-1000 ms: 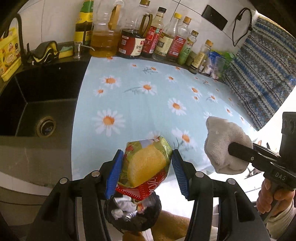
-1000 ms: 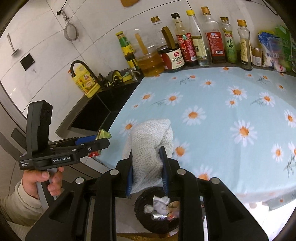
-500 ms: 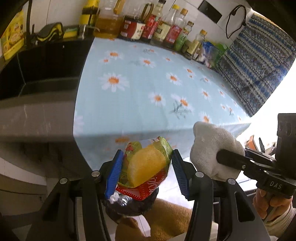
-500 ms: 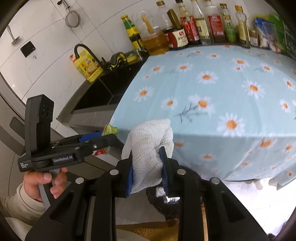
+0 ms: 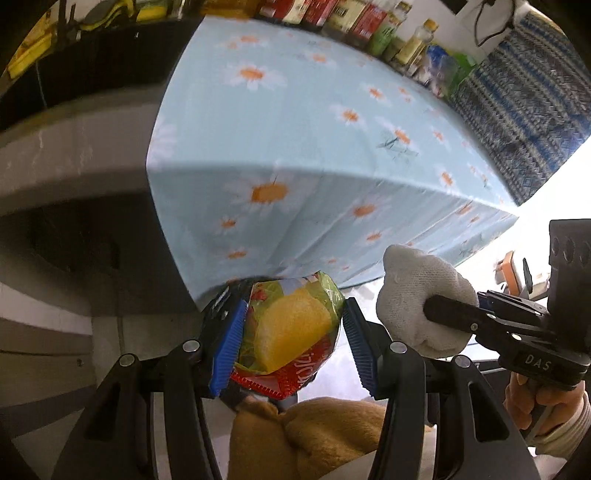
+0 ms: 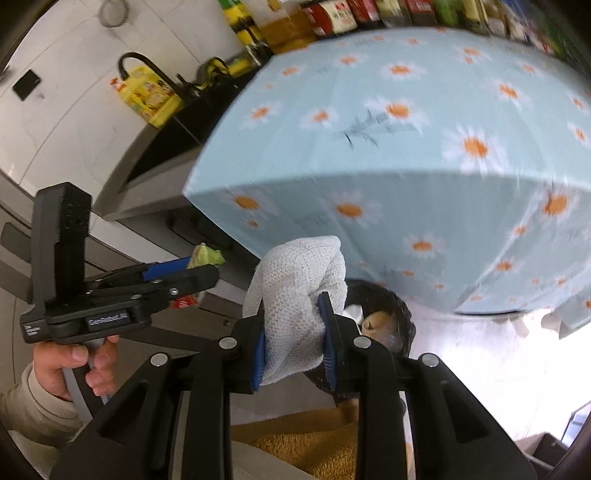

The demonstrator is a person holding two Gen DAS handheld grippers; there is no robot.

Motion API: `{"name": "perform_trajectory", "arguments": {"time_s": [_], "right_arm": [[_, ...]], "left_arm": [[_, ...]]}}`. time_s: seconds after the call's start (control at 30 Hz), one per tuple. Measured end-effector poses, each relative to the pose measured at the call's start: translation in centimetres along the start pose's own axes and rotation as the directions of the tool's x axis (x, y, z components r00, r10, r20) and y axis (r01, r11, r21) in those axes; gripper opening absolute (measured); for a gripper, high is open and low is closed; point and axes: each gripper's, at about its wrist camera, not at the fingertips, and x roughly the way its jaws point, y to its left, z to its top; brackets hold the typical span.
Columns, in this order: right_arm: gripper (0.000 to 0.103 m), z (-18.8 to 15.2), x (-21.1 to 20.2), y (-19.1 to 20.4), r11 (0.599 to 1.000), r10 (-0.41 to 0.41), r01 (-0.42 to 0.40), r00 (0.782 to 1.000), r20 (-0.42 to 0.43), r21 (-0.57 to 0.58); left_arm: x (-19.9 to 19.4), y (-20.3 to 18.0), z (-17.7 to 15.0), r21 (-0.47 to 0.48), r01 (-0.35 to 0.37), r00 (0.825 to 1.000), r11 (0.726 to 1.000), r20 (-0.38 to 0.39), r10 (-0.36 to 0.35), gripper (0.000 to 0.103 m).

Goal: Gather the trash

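Fingers of left gripper clamp chip bag; right gripper pinches white cloth. Black bin lower centre, just beyond right fingertips, nearer right hand; bag beside.

Bin on the floor before the table (bottles behind).

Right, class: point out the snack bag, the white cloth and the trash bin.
snack bag [image 5: 291, 328]: left wrist view, its yellow front.
white cloth [image 6: 299, 295]: right wrist view, knitted middle.
trash bin [image 6: 400, 314]: right wrist view, dark rim.
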Motion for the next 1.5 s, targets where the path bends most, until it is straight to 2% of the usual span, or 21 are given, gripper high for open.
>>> {"name": "perform_trajectory", "arguments": {"time_s": [0.47, 0.57, 0.6, 0.63, 0.7, 0.73, 1.1, 1.33, 1.5], "right_arm": [[0.027, -1.6, 5.3, -2.7, 0.999, -0.008, 0.014, 0.992, -0.127, 0.047], [0.033, -2.0, 6.2, -3.1, 0.998, 0.002, 0.007, 0.989, -0.149, 0.062], [0.037, -2.0, 6.2, -3.2, 0.997, 0.016, -0.005, 0.989, -0.146, 0.073], [0.047, -2.0, 6.2, -3.2, 0.997, 0.023, -0.012, 0.990, -0.143, 0.075], [0.051, -1.9, 6.1, -3.4, 0.997, 0.008, 0.002, 0.992, -0.127, 0.080], [0.051, -1.8, 6.0, -3.6, 0.996, 0.012, -0.001, 0.992, -0.124, 0.090], [0.056, -2.1, 3.1, -6.0, 0.985, -0.011, 0.020, 0.999, -0.052, 0.170], [0.067, -1.8, -1.7, -5.8, 0.991, -0.037, 0.030, 0.998, 0.050, 0.134], [0.067, -1.1, -5.5, -5.7, 0.996, -0.038, 0.028, 0.992, 0.122, 0.083]], "left_arm": [[6.3, 1.7, -2.2, -0.038, -0.014, 0.987, 0.999, -0.162, 0.008, 0.052], [7.4, 2.2, -2.2, -0.064, -0.020, 0.982, 0.998, -0.190, 0.008, 0.052], [7.7, 2.4, -2.2, -0.074, -0.024, 0.980, 0.997, -0.198, 0.009, 0.053], [8.1, 2.5, -2.1, -0.080, -0.027, 0.978, 0.996, -0.208, 0.010, 0.053], [8.6, 2.7, -1.8, -0.087, -0.040, 0.977, 0.995, -0.215, 0.021, 0.072], [8.6, 2.8, -1.8, -0.094, -0.042, 0.977, 0.995, -0.212, 0.022, 0.074], [8.0, 2.3, -1.3, -0.098, -0.078, 0.969, 0.992, -0.242, 0.052, 0.075], [3.4, -1.1, -0.3, -0.065, -0.095, 0.986, 0.993, -0.146, 0.084, 0.075], [-0.6, -3.9, 0.3, -0.071, -0.087, 0.996, 0.994, -0.043, 0.084, 0.075]]}}
